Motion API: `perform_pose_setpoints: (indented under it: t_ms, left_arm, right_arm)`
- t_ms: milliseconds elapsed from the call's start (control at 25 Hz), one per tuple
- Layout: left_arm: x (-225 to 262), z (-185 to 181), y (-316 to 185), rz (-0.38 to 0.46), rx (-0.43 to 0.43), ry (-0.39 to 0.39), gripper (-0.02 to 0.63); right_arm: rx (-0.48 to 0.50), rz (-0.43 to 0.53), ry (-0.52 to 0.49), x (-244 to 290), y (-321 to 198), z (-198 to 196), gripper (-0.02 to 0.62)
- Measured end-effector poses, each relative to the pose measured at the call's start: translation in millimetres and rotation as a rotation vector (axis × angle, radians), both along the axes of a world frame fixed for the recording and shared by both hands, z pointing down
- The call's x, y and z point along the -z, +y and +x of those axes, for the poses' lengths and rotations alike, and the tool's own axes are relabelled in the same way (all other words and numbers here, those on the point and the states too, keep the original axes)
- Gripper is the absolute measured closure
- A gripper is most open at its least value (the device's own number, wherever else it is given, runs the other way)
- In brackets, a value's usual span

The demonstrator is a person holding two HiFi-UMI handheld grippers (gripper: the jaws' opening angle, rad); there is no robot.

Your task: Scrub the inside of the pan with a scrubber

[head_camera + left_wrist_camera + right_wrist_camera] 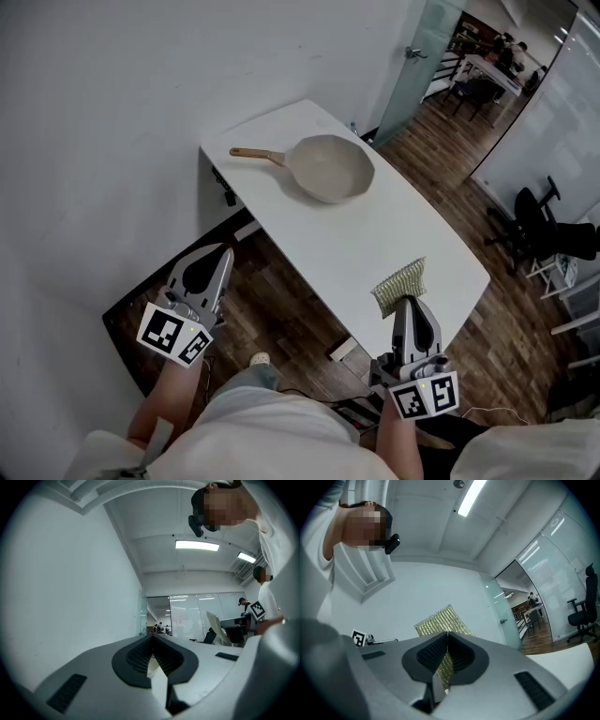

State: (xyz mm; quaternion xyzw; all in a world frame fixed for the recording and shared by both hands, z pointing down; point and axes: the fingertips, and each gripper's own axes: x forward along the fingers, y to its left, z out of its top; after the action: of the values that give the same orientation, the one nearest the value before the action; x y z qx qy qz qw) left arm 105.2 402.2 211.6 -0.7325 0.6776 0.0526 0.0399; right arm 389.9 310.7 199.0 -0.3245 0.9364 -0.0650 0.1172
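Right gripper: my right gripper (405, 298) has its jaws pinched on the lower edge of the scrubber (401, 281). The yellow-green mesh (438, 620) stands clear above the tips, which I judge leaves its free part ready to rub.
Left gripper: my left gripper (226, 249) has its jaws pressed together on nothing. It hangs off the surface's near-left edge, over the floor, at about 8 o'clock from the pan. I take it as the spare hand for steadying the pan.
Pan: the pale pan (330, 169) sits mouth up on the far part of the surface, at 12 o'clock from me and well apart from both grippers.
Handle: the wooden handle (253, 153) points to 9 o'clock, toward my left side, which suits a hold from the left gripper.
Stage: scrubbing is not yet begun, and the scrubber is at about 5 o'clock from the pan, near the surface's near corner.
Surface: the white surface (375, 244) carries only the pan and runs from 11 o'clock to 5 o'clock.
Room: there is a plain white wall, a dark wood floor (281, 309), a glass door (417, 66) at 1 o'clock and a black office chair (539, 225) at 3 o'clock.
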Motion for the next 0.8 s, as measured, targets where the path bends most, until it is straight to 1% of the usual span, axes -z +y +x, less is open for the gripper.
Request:
perform_pose_setpoints:
  t_ms: [280,560,800]
  left_arm:
    - [-3.8,-36.3,-40.2,-0.001,-0.043,-0.001,0.594]
    - [-12.1,-70.9,-64.2,-0.018,-0.092,-0.004,0.594]
    - [-16.3,-97.8,-77.2,-0.025,-0.111,-0.002,0.594]
  right_arm:
    - [-0.046,-0.003,-0.005,-4.9,-28.2,-34.5,0.572]
    - [-0.079,-0.004,-0.001,-8.0,-45.0,-68.3,0.572]
    - [-0.087,-0.012,0.001,-11.7,-55.0,-96.0,0.572]
